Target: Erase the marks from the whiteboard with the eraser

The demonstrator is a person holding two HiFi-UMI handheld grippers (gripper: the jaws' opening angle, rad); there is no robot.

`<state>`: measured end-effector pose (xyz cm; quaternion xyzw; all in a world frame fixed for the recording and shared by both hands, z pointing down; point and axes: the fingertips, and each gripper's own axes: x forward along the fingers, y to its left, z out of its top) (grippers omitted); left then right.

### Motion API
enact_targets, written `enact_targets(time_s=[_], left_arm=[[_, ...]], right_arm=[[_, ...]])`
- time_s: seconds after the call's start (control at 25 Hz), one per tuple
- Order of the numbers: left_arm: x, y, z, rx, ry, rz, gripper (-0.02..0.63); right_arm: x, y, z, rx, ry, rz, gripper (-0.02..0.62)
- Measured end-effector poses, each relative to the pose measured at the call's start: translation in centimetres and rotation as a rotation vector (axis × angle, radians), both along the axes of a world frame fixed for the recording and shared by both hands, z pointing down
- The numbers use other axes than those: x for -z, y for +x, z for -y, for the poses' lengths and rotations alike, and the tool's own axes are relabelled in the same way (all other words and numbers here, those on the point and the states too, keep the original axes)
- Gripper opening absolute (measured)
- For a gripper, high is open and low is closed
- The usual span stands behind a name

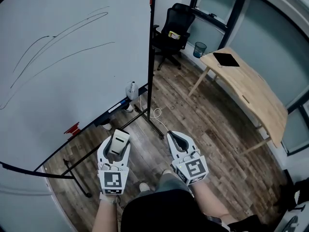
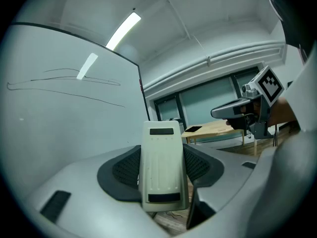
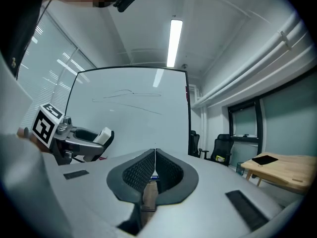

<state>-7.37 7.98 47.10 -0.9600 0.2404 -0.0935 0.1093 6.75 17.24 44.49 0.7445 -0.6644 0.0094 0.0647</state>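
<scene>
A tall whiteboard (image 1: pixel 72 57) on a black wheeled stand fills the left of the head view, with thin dark curved marks (image 1: pixel 63 30) across it. These marks (image 2: pixel 74 81) also show in the left gripper view, and the marks (image 3: pixel 131 95) are faint in the right gripper view. My left gripper (image 1: pixel 117 140) is shut on a white eraser (image 1: pixel 119 143), held a short way off the board. The eraser (image 2: pixel 161 165) stands upright between the jaws. My right gripper (image 1: pixel 173 137) is beside it, shut and holding nothing.
A spray bottle (image 1: pixel 132 90) and a red object (image 1: pixel 72 128) sit on the board's tray. A black office chair (image 1: pixel 174 30) stands behind the board. A wooden table (image 1: pixel 251 88) with a dark tablet (image 1: pixel 226 59) is at the right. A small bin (image 1: pixel 199 49) stands near the window.
</scene>
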Motion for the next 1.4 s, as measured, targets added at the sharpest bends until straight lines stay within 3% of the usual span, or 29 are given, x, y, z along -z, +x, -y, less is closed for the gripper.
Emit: enact_targets(time_s=[0.32, 0.56, 0.92, 1.08, 1.28, 1.4], left_arm=[[1.3, 4.8, 7.5, 0.017, 0.082, 0.027, 0.264], [2.4, 12.3, 14.4, 0.081, 0.114, 0.057, 0.264], [9.2, 21.4, 24.3, 0.282, 0.286, 0.085, 0.264], [12.2, 23.4, 26.6, 0.357, 0.39, 0.12, 0.264], [14.4, 24.0, 28.8, 0.444, 0.559, 0.255, 0.264], [15.0, 23.1, 30.2, 0.492, 0.593, 0.286, 0.264]], right_arm=[[-0.9, 2.8, 8.1, 0.07, 0.025, 0.02, 0.029], [-0.3, 9.3, 15.9, 0.154, 0.03, 0.015, 0.029], [1.9, 15.8, 27.3, 0.36, 0.058, 0.059, 0.029], [3.0, 16.7, 30.4, 0.445, 0.083, 0.055, 0.029], [3.5, 16.9, 32.8, 0.509, 0.094, 0.066, 0.029], [3.7, 16.5, 33.7, 0.535, 0.103, 0.059, 0.029]])
